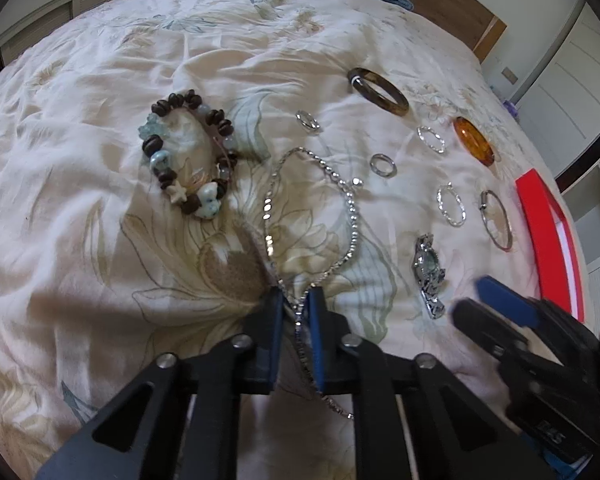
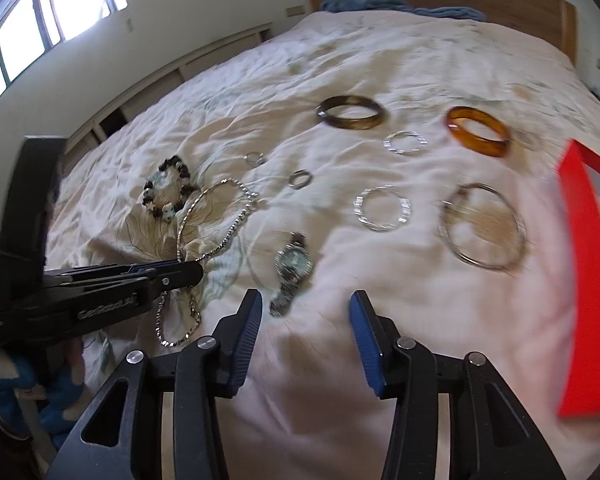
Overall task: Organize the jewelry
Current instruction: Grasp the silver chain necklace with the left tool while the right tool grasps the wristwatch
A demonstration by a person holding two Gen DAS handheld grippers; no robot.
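Left gripper (image 1: 296,300) is pinched on the silver beaded chain necklace (image 1: 350,216), right gripper (image 2: 305,312) half-open and empty just beside the silver wristwatch (image 2: 292,270), so lifting could drag the loop into that watch.

White lettering "GerRobotAI" is printed along the black side of the left tool (image 2: 198,270), at the lower left of the right wrist view; the first letters are slightly blurred, so the spelling is uncertain. A smaller line of white print further left on the same body is illegible. In the left wrist view, pale embossed characters appear upside down on the black body of the right tool (image 1: 470,294), at the lower right; they cannot be read.
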